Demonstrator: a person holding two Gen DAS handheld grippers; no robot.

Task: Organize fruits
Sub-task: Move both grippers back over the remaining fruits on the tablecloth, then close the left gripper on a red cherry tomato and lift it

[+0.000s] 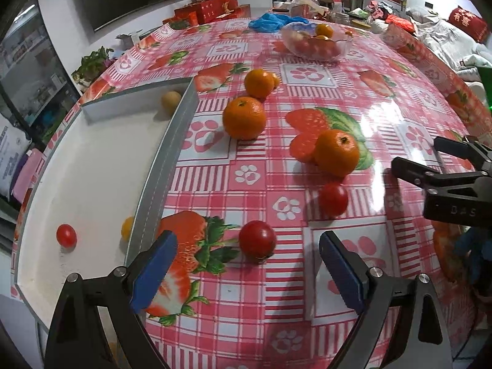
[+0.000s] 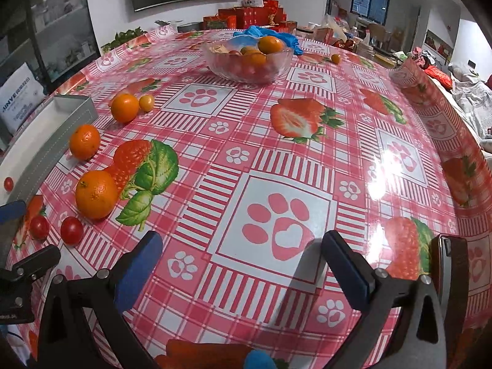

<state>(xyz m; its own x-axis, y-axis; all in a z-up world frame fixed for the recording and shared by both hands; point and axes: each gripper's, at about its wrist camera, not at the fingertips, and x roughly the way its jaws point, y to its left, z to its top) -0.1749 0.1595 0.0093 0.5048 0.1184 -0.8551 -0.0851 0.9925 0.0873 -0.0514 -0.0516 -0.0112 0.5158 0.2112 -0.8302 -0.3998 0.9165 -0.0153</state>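
My left gripper [image 1: 247, 256] is open just above the table, with a red cherry tomato [image 1: 257, 239] between its fingers near the tips. A second tomato [image 1: 333, 199] lies a little farther right. Three oranges [image 1: 244, 118] [image 1: 336, 152] [image 1: 259, 79] lie beyond on the tablecloth. A grey-walled white tray [image 1: 166, 160] at the left holds a tomato [image 1: 66, 235], a small yellow fruit [image 1: 127, 228] and a tan fruit [image 1: 171, 99]. My right gripper [image 2: 243, 259] is open and empty over a paw print; it also shows in the left wrist view [image 1: 415, 156].
A glass bowl [image 2: 249, 73] with oranges and tomatoes stands at the far middle of the table. A blue plastic bag [image 2: 267, 35] lies behind it. Red gift boxes [image 2: 252, 15] sit at the far edge. A brown object [image 2: 452, 264] lies by my right gripper.
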